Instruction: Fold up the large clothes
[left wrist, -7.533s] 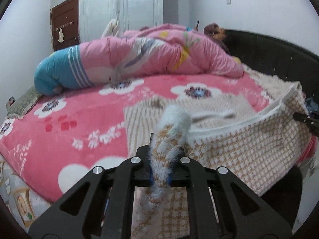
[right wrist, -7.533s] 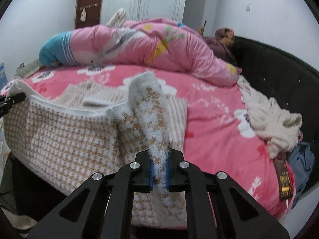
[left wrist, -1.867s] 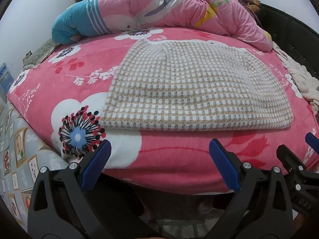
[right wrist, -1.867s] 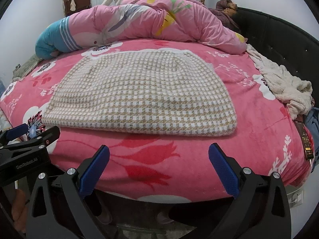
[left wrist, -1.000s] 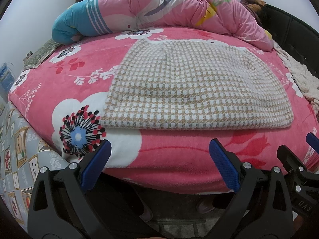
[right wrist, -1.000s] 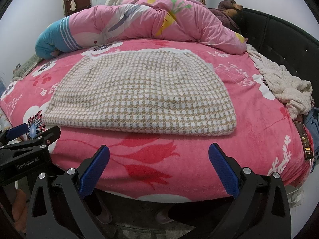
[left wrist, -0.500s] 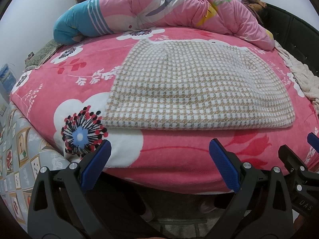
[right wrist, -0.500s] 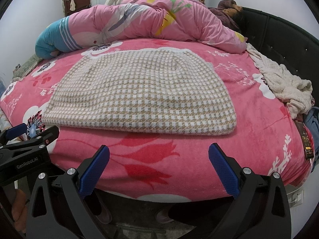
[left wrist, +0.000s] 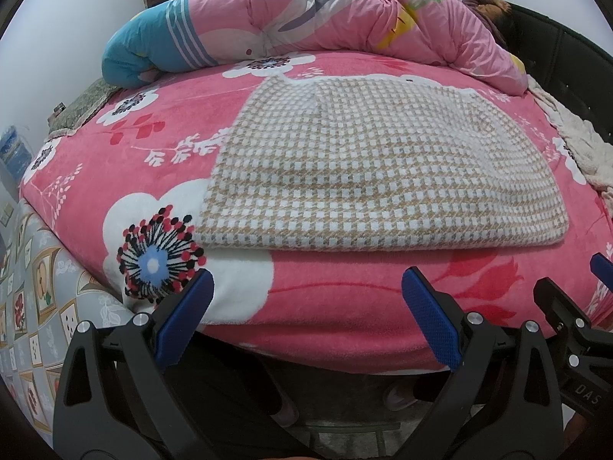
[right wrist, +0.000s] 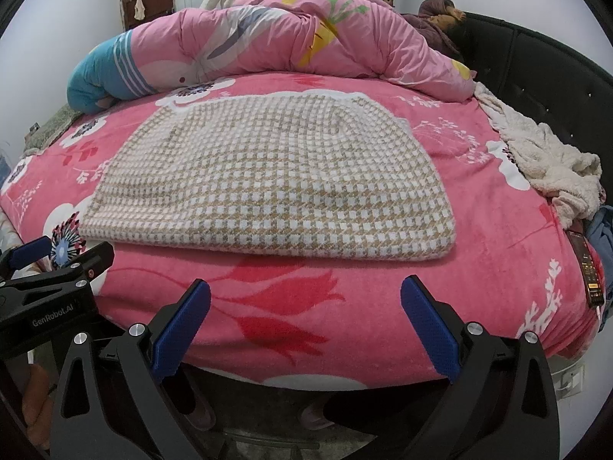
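Checked garment [left wrist: 379,168] lies folded flat on the pink floral bedspread [left wrist: 345,299], its underlayers hidden; left gripper [left wrist: 306,306] and right gripper [right wrist: 306,314] hover wide open, empty, before the bed edge.

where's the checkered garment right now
The checkered garment lies flat in the middle of the pink floral blanket, ahead of both open grippers and in front of the rolled pink quilt; a cream towel is heaped to its right.

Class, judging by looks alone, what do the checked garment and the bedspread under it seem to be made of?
Checked garment: probably a fuzzy knit, matte, with soft blurred edges on its tan-and-white checks. Bedspread: likely plush fleece; its short nap and faint sheen show at the edge.
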{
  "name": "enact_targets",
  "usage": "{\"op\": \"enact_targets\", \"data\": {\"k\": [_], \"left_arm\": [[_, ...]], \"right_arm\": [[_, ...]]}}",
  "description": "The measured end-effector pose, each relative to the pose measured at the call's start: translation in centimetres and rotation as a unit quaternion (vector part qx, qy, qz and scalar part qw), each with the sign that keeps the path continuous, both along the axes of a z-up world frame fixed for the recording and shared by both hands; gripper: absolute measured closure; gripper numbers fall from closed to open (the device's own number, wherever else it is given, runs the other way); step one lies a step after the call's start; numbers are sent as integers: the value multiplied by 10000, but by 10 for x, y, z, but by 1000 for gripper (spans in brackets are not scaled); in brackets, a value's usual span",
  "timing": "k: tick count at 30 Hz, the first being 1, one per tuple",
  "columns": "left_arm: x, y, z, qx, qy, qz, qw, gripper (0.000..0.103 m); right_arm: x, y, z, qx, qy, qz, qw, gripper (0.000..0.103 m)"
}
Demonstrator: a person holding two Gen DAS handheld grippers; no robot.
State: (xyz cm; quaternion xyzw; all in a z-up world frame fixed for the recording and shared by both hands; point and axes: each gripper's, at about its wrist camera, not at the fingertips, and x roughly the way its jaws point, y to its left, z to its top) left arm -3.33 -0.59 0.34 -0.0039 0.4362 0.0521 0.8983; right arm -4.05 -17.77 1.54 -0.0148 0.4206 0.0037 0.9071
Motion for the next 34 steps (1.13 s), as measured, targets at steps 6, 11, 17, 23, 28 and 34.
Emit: {"op": "enact_targets", "data": {"k": [6, 11, 17, 23, 28, 34], "left_arm": [[1, 0, 0, 3, -5, 3, 10000, 8], [0, 1, 0, -5, -6, -1, 10000, 8], [0, 1, 0, 4, 0, -3, 10000, 8], [0, 0, 0, -6, 6, 3, 10000, 8], [0, 0, 0, -7, 15, -6, 10000, 8], [1, 0, -1, -19, 40, -7, 10000, 8]], "right_arm": [[0, 0, -1, 5, 7, 17, 10000, 6], [2, 0, 0, 7, 9, 38, 10000, 6], [2, 0, 0, 9, 11, 33, 10000, 6], [1, 0, 0, -1, 14, 40, 10000, 6], [2, 0, 0, 1, 15, 54, 10000, 6], [1, 1, 0, -3, 15, 50, 10000, 6]]}}
